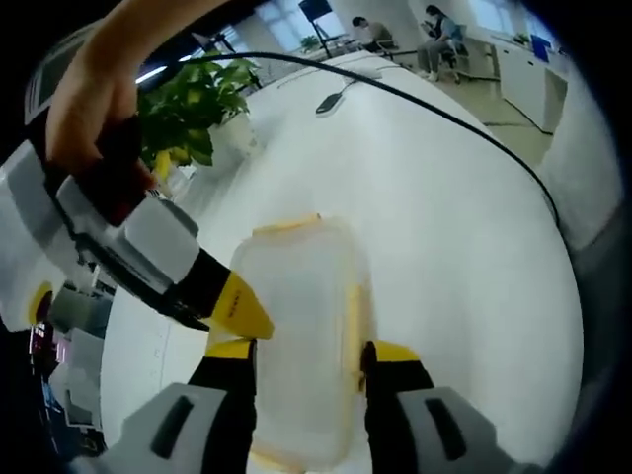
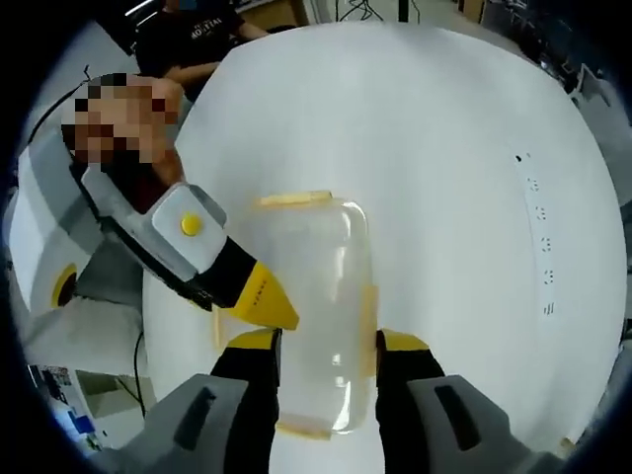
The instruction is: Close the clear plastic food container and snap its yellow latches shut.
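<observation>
The clear plastic container (image 1: 296, 326) lies flat on the white table (image 1: 444, 227) with its lid on and yellow latches (image 1: 286, 225) along its edges. My left gripper (image 1: 314, 351) is open, its yellow-tipped jaws standing over the near end of the container. From the left, the right gripper's yellow fingertip (image 1: 242, 308) touches the container's left edge. In the right gripper view, the container (image 2: 311, 286) lies under my open right gripper (image 2: 329, 342). There the left gripper's fingertip (image 2: 262, 296) meets the container's left edge beside a latch (image 2: 293, 199).
A potted plant (image 1: 193, 109) stands at the table's far left, and a black cable (image 1: 415, 99) curves across the tabletop past a small dark device (image 1: 331, 102). People sit at desks (image 1: 434, 39) beyond. A person in a black shirt (image 2: 197, 39) stands past the table's edge.
</observation>
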Available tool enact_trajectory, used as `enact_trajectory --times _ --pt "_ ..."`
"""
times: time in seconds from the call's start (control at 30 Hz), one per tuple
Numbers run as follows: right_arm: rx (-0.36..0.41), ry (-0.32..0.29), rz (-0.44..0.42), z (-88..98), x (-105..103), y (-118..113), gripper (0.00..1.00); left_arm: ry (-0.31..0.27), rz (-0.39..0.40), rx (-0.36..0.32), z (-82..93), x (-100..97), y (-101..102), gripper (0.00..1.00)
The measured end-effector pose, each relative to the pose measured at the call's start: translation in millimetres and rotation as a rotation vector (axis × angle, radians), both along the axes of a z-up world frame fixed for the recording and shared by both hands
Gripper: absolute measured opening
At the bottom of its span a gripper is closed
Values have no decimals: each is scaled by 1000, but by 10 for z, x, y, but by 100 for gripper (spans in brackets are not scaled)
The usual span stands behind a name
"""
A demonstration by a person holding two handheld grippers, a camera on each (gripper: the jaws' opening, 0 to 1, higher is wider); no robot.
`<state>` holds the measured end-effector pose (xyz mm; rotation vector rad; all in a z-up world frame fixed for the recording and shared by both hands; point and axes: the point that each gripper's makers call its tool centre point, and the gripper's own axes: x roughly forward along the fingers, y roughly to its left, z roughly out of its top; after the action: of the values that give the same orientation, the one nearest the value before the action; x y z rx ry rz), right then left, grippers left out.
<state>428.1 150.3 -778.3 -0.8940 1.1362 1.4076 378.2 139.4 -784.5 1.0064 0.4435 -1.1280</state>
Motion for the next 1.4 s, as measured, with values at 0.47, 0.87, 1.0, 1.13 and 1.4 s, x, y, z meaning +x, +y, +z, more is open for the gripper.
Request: enact_trajectory --times 0.47,0.87,1.0,1.13,1.4 --pt "104 -163 -41 44 -123 -52 34 68 54 -37 38 -27 -15 37" --pt "340 -353 -96 103 -128 75 33 68 80 -33 52 -48 -8 38" --pt "407 -341 -269 98 7 -6 53 68 87 -53 63 -52 -9 39" --pt "403 -310 -403 34 14 -165 94 222 175 -164 105 -142 -63 47" --pt "412 -390 -380 149 -36 -364 66 153 238 -248 214 -45 164 44"
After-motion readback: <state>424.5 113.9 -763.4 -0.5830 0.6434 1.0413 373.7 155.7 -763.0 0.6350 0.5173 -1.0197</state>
